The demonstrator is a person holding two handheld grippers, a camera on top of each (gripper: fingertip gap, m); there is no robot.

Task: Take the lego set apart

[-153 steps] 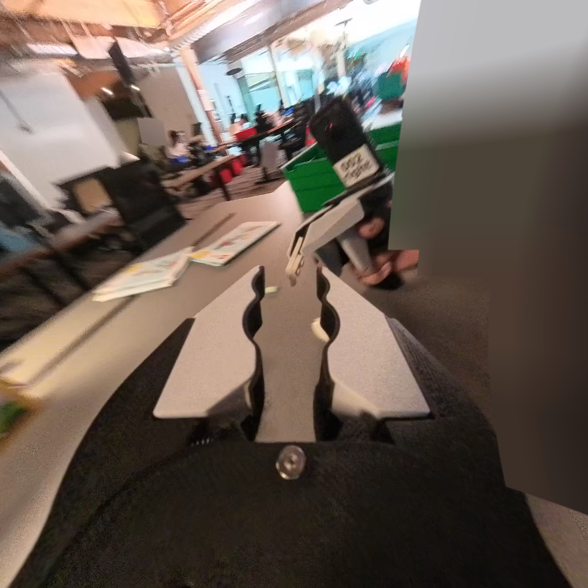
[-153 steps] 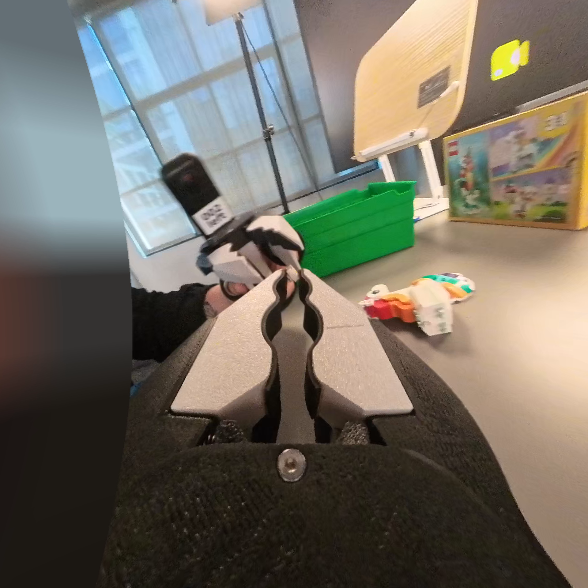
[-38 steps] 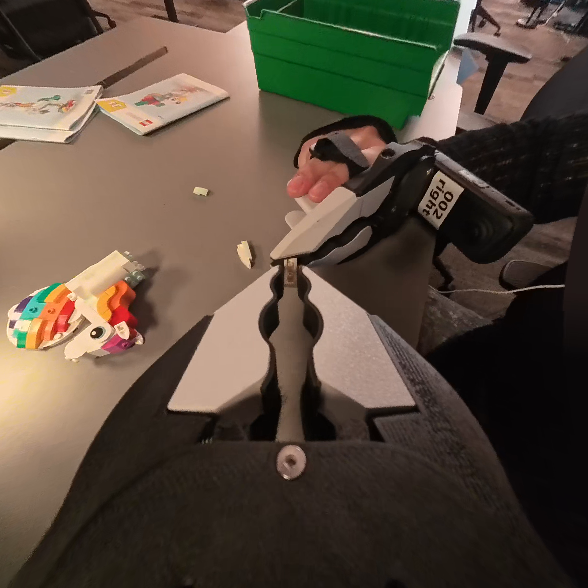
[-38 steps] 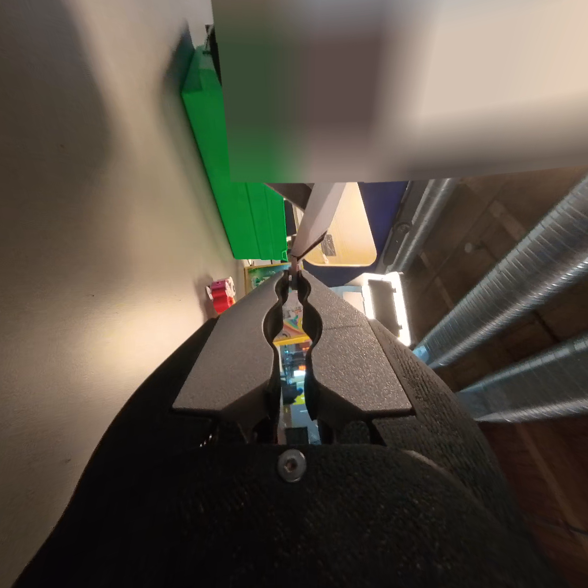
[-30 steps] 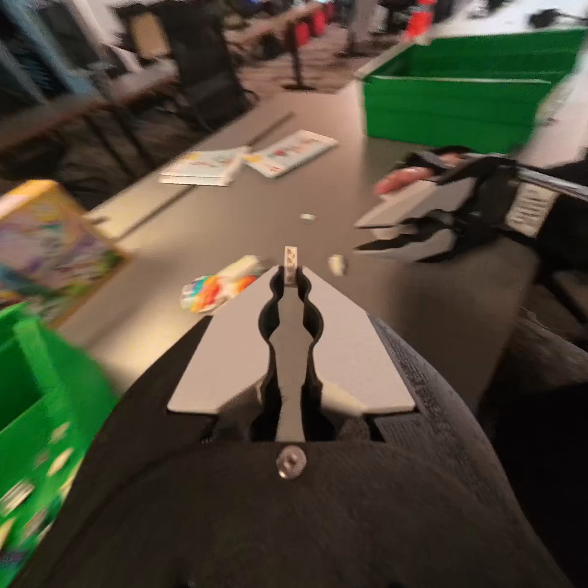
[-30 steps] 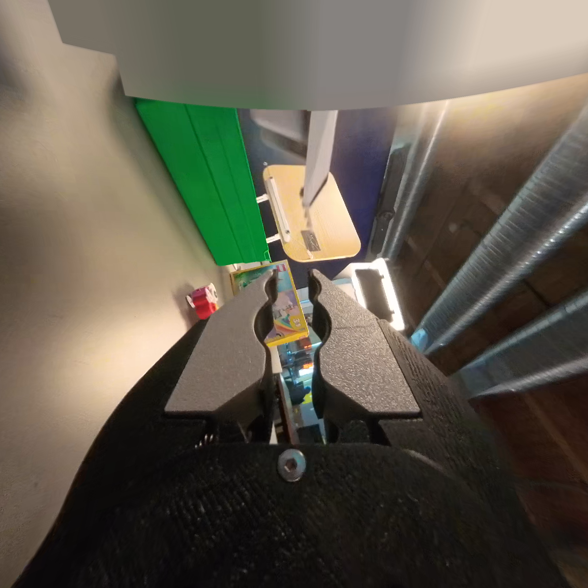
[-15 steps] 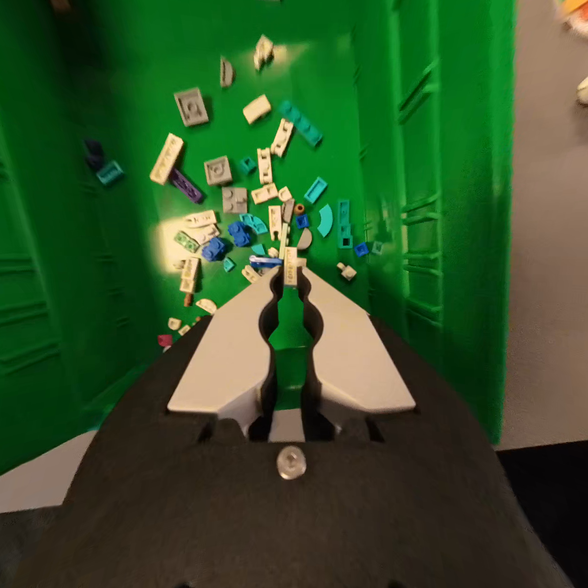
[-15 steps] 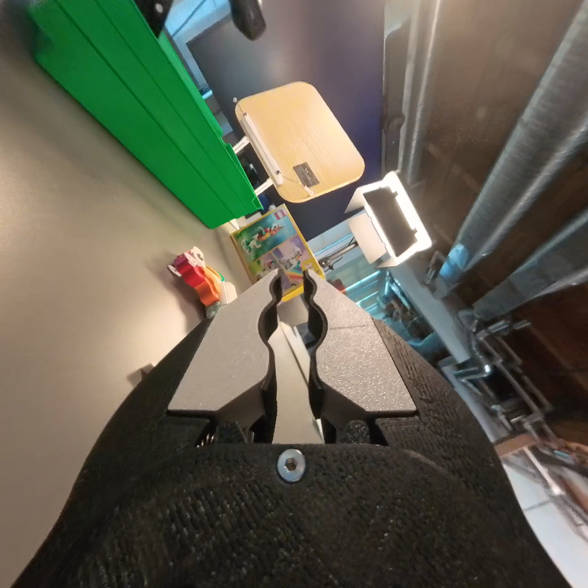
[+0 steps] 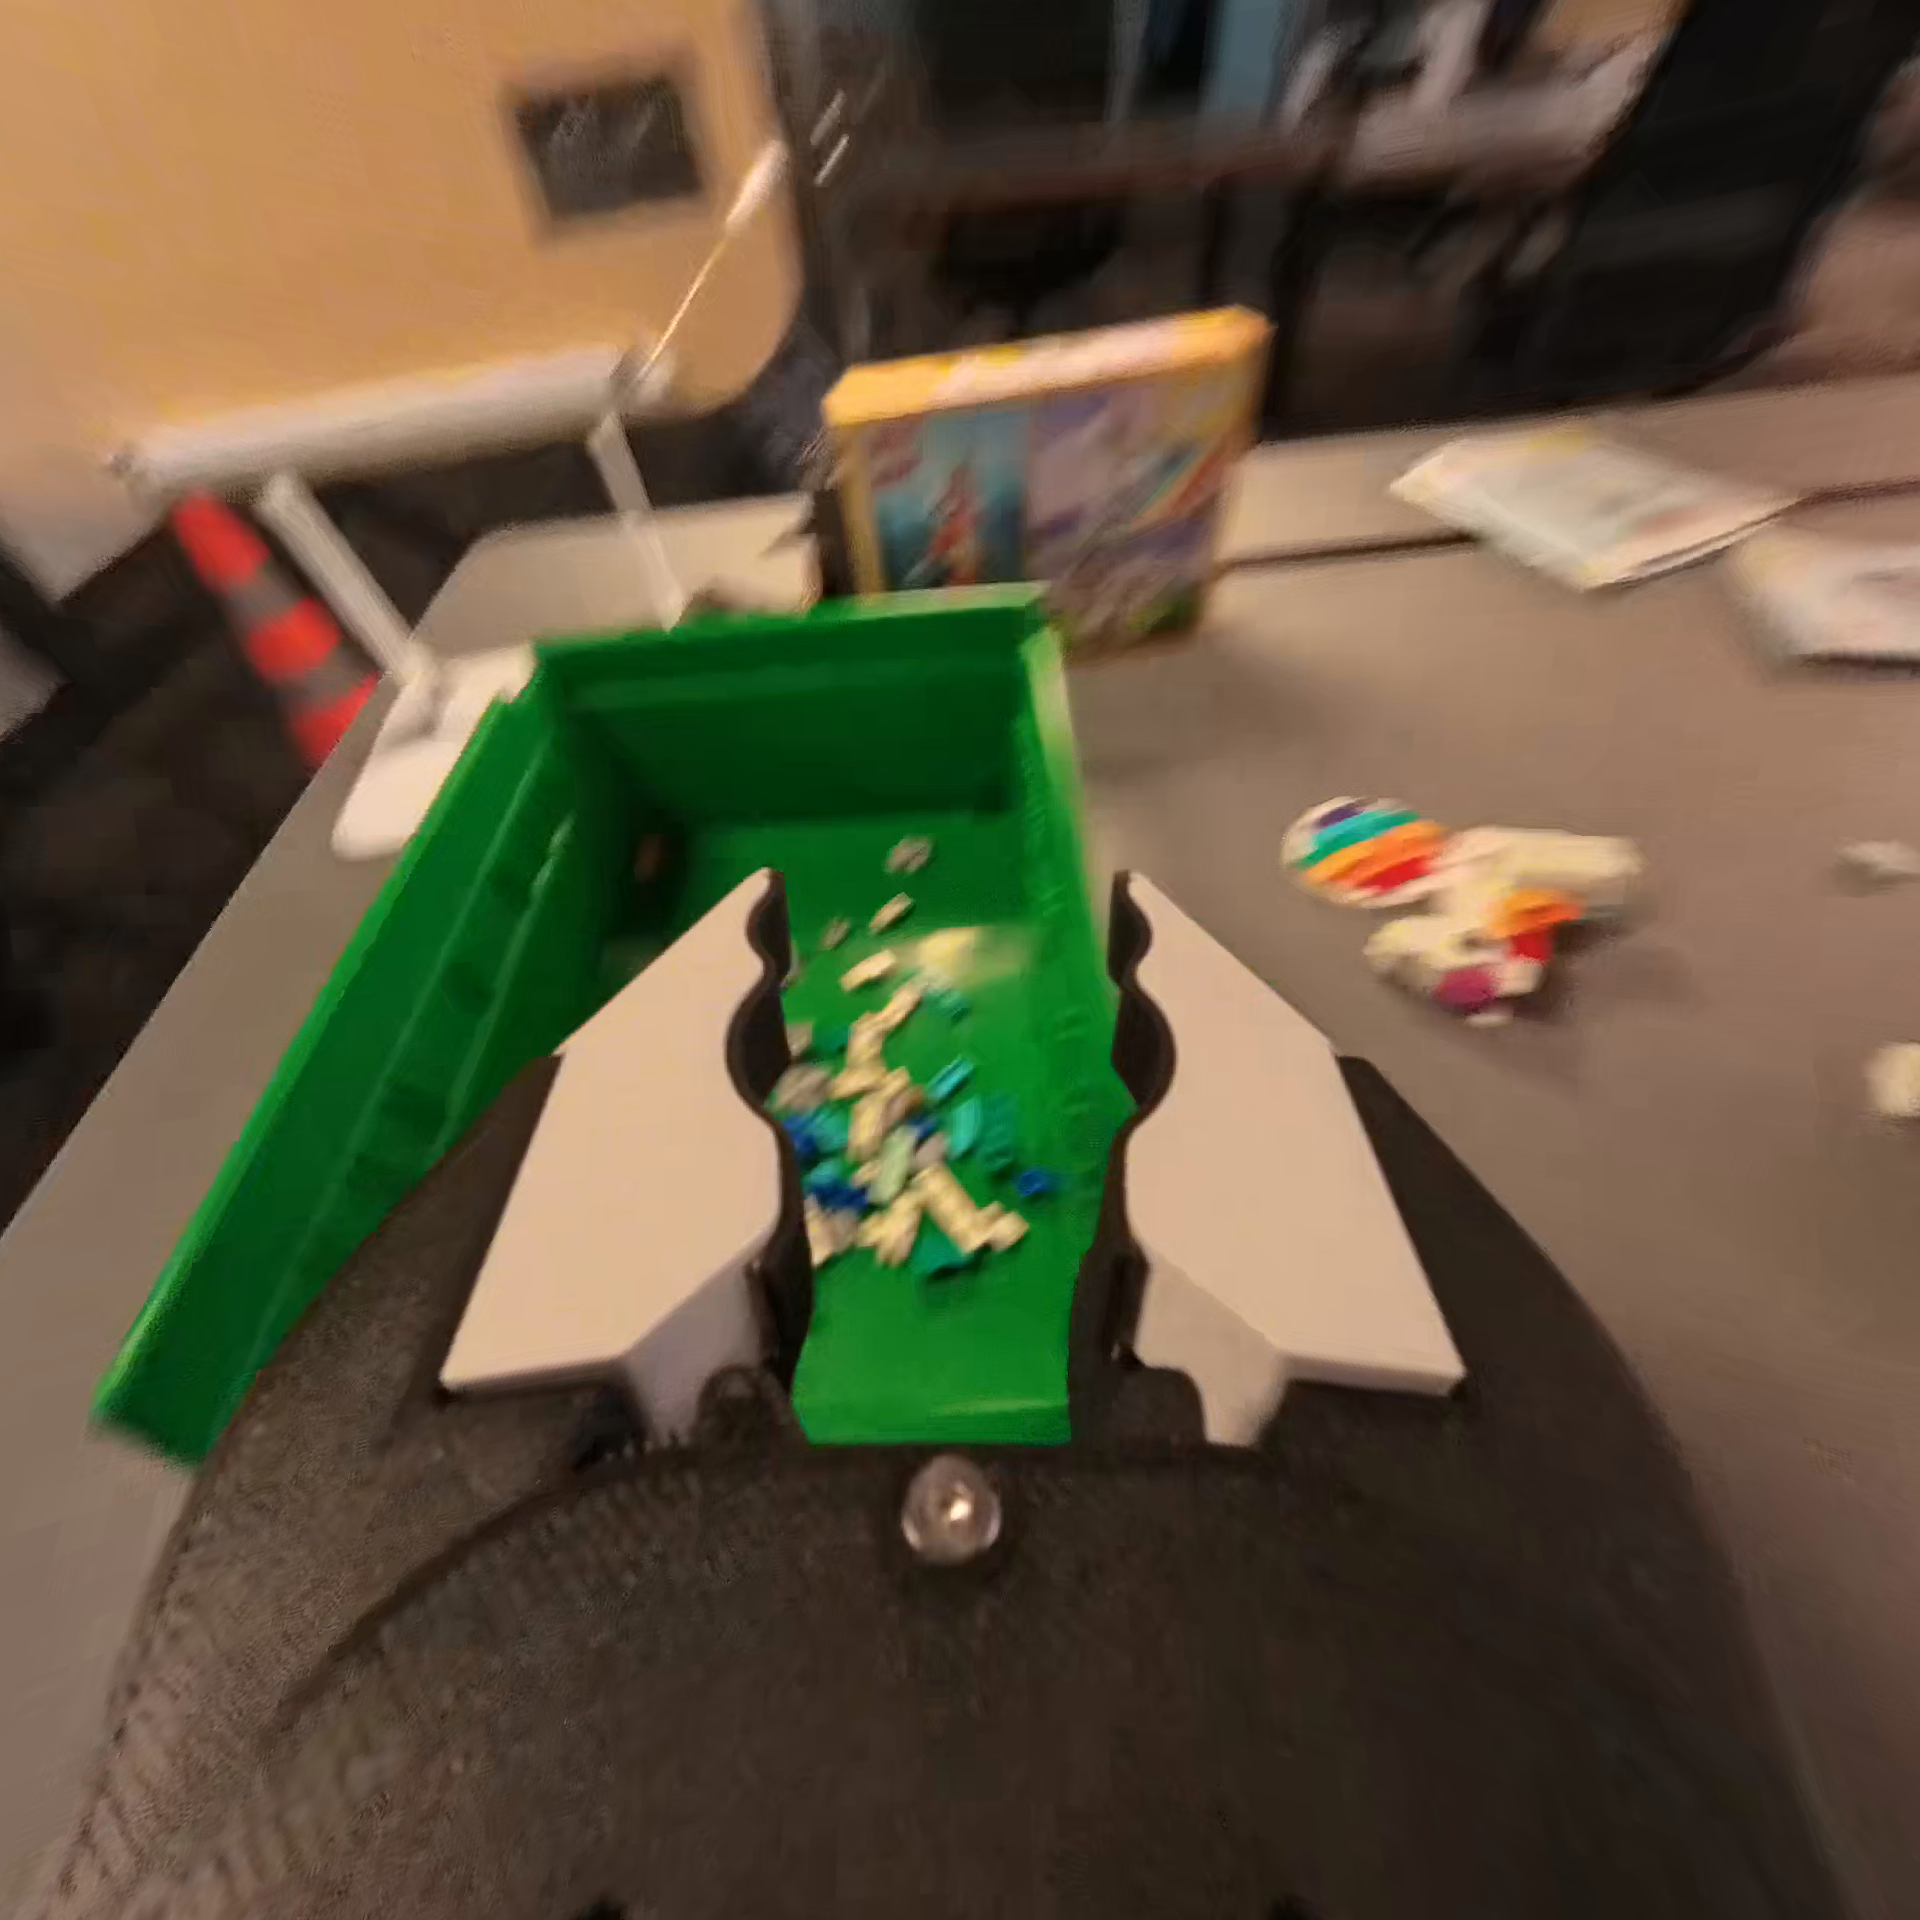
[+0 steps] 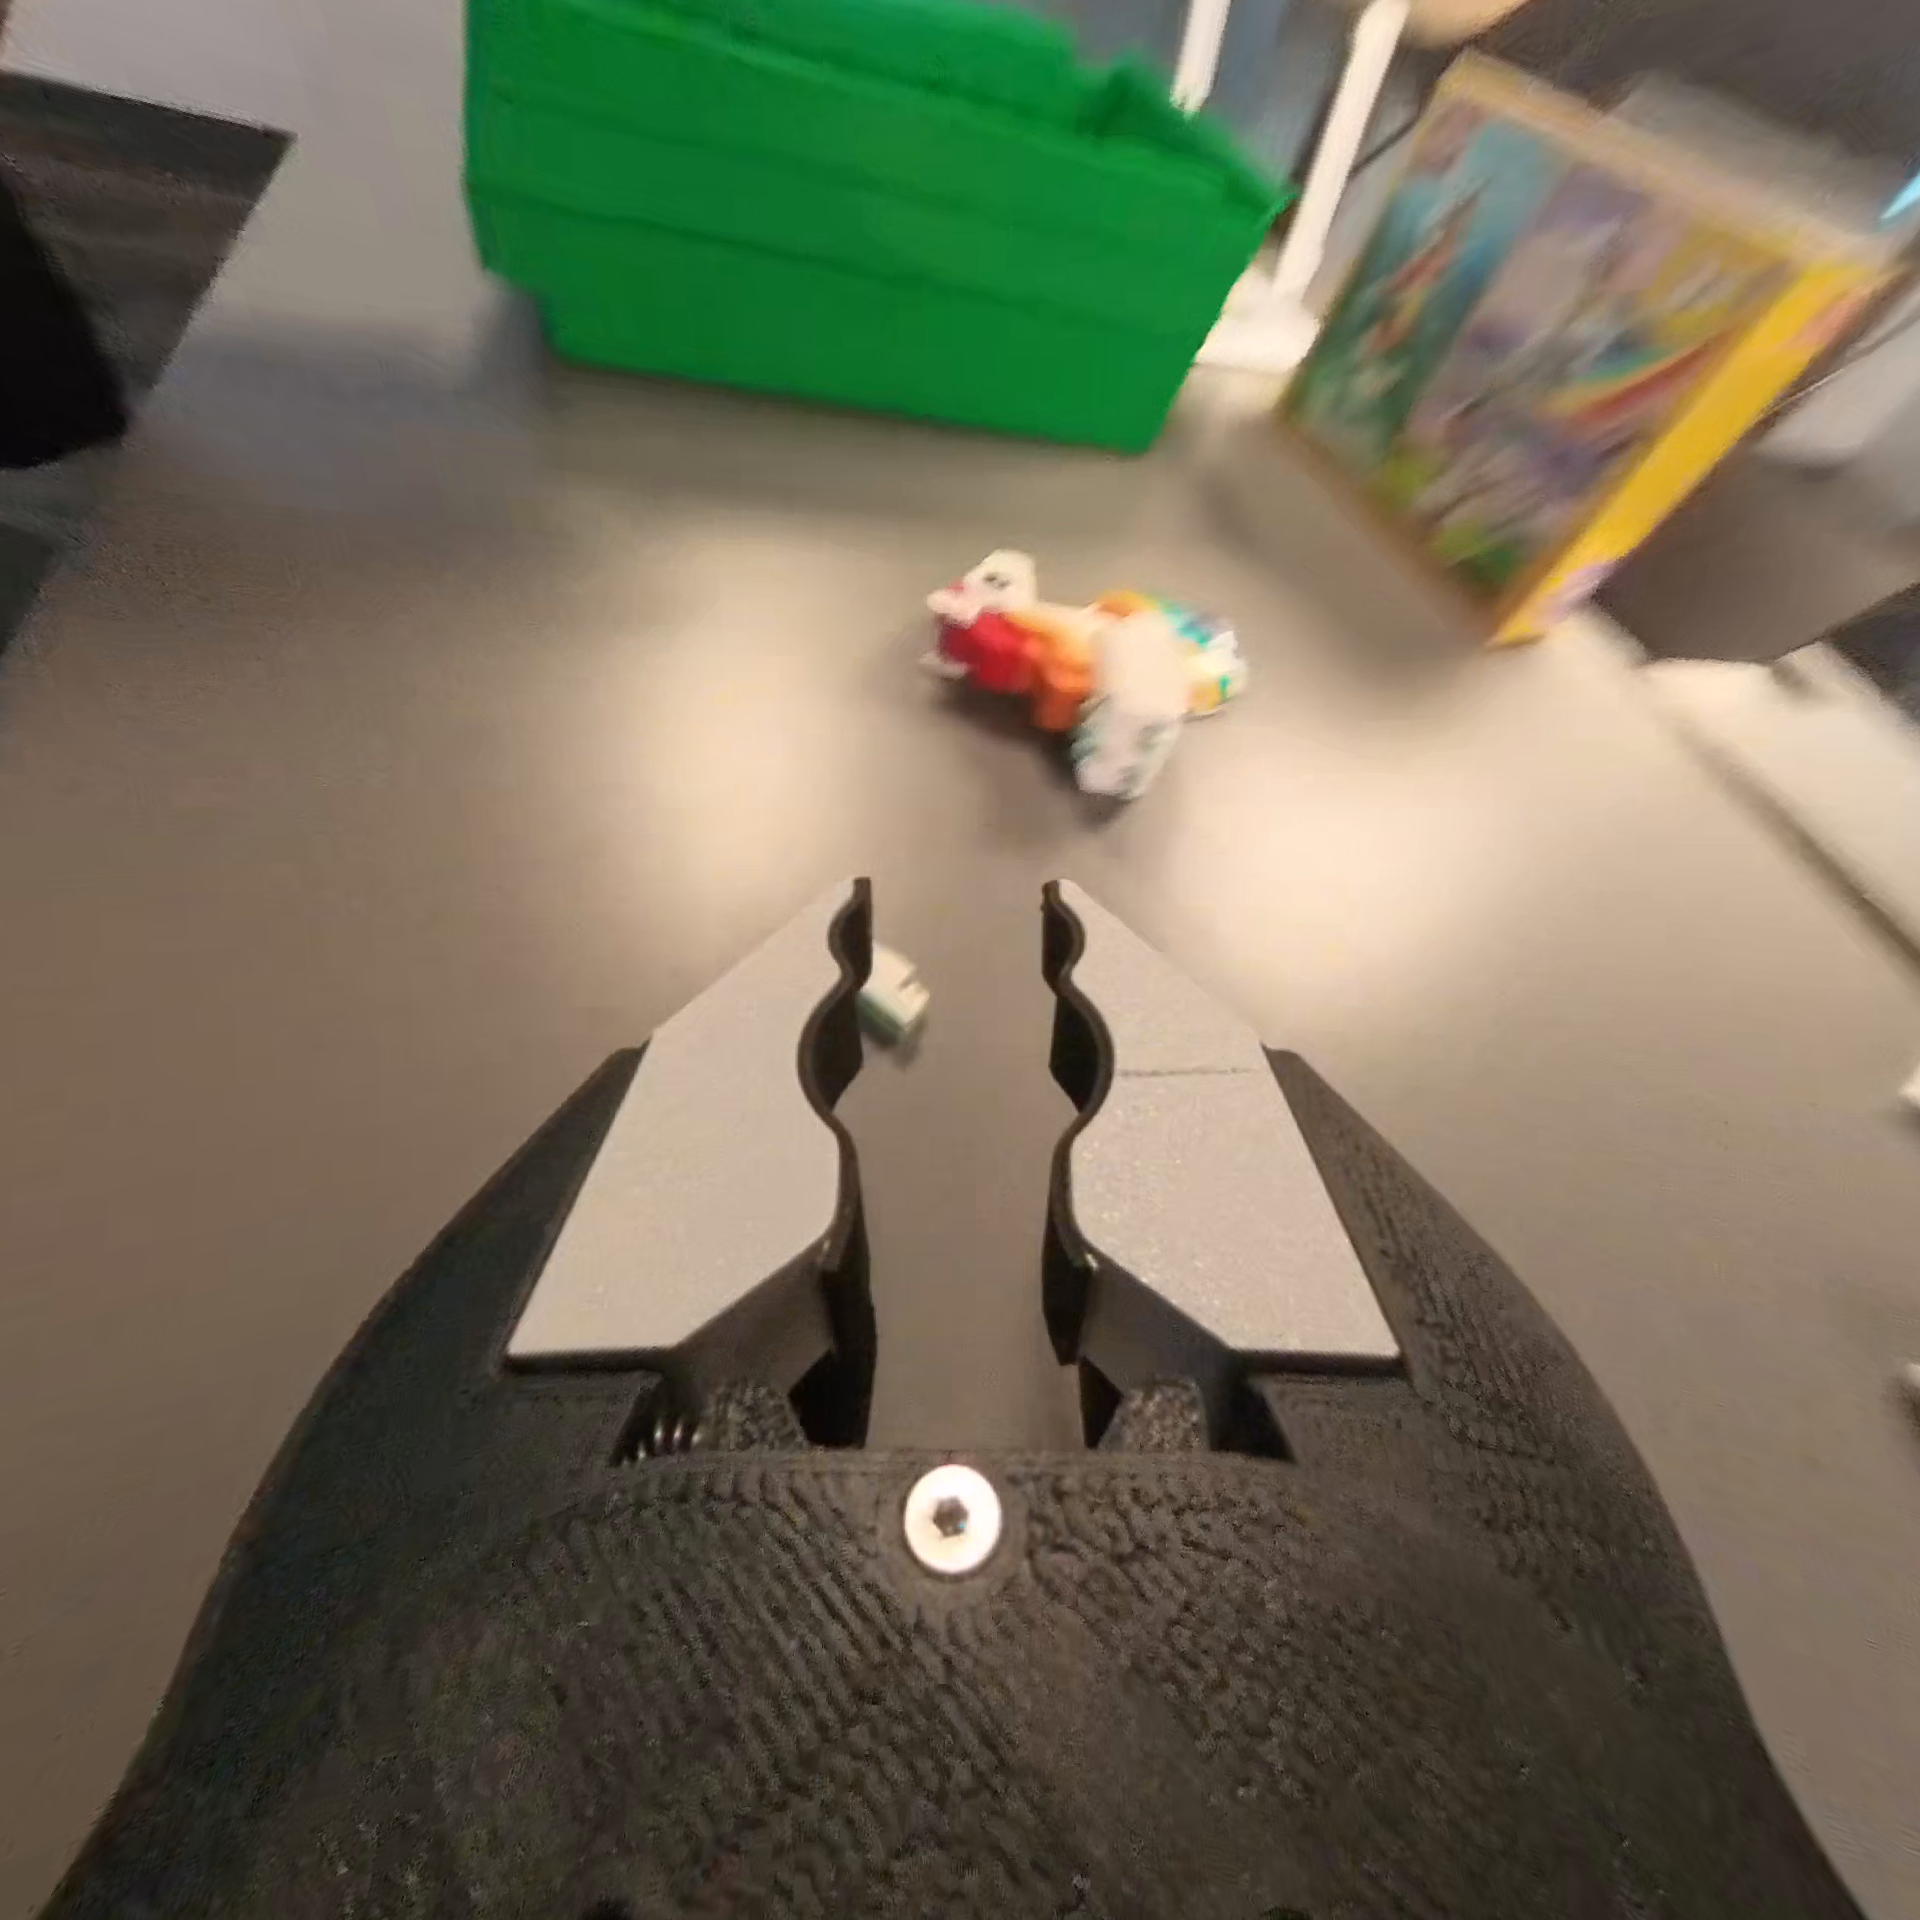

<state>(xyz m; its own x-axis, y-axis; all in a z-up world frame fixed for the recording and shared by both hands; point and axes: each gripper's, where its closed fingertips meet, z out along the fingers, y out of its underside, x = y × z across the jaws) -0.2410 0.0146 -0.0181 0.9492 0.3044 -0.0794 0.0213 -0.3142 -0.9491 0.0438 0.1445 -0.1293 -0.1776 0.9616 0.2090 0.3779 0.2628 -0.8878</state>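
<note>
My left gripper [image 9: 943, 885] is open and empty above the near end of a green bin [image 9: 343, 1049] that holds several loose lego pieces [image 9: 896, 1143]. The rainbow-and-white lego model [image 9: 1455, 920] lies on the grey table to the right of the bin. It also shows in the right wrist view [image 10: 1091, 665], ahead of my right gripper [image 10: 951, 896], which is open and empty low over the table. A small pale green piece [image 10: 894, 1000] lies on the table by the right gripper's left finger. Both views are blurred.
The lego box [image 9: 1049, 468] stands behind the bin, also in the right wrist view [image 10: 1590, 353]. Instruction booklets [image 9: 1600, 509] lie at the far right. Small loose pieces [image 9: 1881, 862] lie right of the model. The green bin [image 10: 831, 229] sits far left. An orange cone [image 9: 281, 634] stands off the table. There is about 35 centimetres between the tips of the two grippers.
The left gripper carried a small tan piece over the bin, opened, and no longer holds it. The right gripper swung down from pointing upward to face the table and model.
</note>
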